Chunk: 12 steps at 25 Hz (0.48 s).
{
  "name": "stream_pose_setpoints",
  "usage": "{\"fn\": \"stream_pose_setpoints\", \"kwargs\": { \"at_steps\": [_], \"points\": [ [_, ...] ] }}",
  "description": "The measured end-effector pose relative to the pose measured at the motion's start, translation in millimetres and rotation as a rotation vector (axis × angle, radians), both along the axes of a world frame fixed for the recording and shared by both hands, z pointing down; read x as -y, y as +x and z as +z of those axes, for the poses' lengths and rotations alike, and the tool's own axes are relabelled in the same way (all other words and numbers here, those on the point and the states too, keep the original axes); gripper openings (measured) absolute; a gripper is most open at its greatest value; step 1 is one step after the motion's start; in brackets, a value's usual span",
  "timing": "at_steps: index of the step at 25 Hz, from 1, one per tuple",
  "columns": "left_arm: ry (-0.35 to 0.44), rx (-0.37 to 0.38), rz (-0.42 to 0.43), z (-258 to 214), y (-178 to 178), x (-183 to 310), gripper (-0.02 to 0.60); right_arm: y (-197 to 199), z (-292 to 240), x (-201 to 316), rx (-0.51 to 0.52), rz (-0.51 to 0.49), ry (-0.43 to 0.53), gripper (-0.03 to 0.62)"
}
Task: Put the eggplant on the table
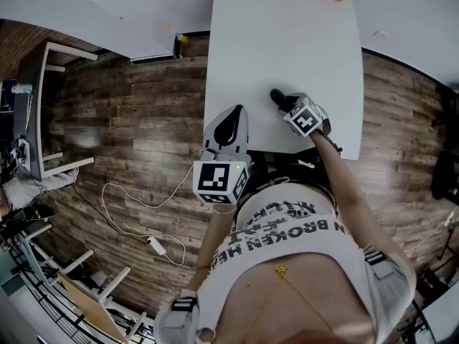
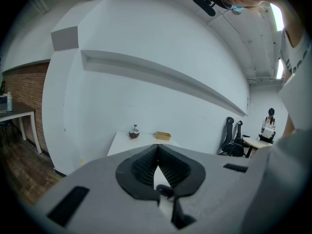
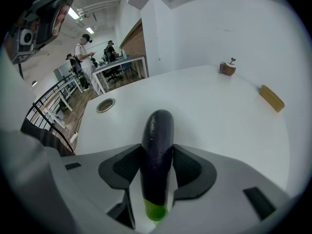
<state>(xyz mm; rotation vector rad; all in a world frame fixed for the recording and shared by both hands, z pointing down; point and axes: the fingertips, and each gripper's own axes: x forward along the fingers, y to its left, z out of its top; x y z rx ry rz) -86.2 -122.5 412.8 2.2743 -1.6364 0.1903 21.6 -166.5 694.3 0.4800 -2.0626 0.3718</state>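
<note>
Eggplant is not set down yet, by my reckoning. The right tool pinches it between both pads, with the green stem end toward the hand and the dark tip pointing down at the near part of the white desk. In the head view the tip looks very close to the desk top, though I cannot tell whether it touches. What seems left is to lower it flat, spread the jaws and draw the tool away. The left tool hangs by the desk's near edge, its jaws pressed together on nothing. Counting up: one eggplant, two tools and one desk. At the desk's far end sit one small brown pot and one yellow block, both well apart from the eggplant.
</note>
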Motion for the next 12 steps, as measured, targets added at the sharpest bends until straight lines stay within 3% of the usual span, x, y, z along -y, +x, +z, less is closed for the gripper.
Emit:
{"fn": "stream_pose_setpoints", "kwargs": {
  "at_steps": [12],
  "points": [
    [0.0,0.003,-0.001,0.4,-1.7,0.6,-0.002,1.1,-1.1,-1.0,-0.006,0.003,0.003,0.199]
  ]
}}
